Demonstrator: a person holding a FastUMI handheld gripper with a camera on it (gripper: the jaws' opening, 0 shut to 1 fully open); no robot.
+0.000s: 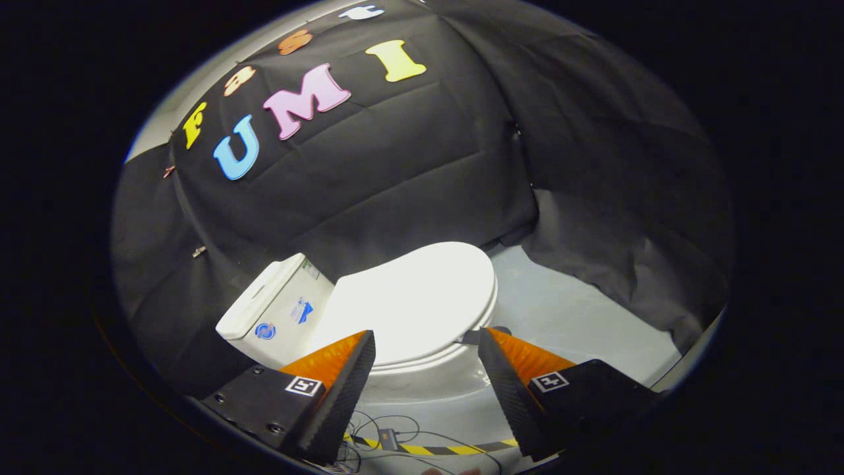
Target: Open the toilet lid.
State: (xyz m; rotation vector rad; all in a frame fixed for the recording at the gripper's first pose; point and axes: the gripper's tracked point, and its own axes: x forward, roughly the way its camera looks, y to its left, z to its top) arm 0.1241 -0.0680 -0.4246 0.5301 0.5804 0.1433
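Two fingers of the gripper (427, 349) stand spread, grasping nothing, just before the closed toilet lid (415, 297). Its long axis runs from the tank (273, 310) away toward the grey floor (567, 316).

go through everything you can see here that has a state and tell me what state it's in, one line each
toilet lid: closed, lying flat on the seat.
gripper: open, fingers spread apart, holding nothing, above the lid's near edge.
tank lid: in place on the tank.
cables: lying loose on the floor beside the striped tape.
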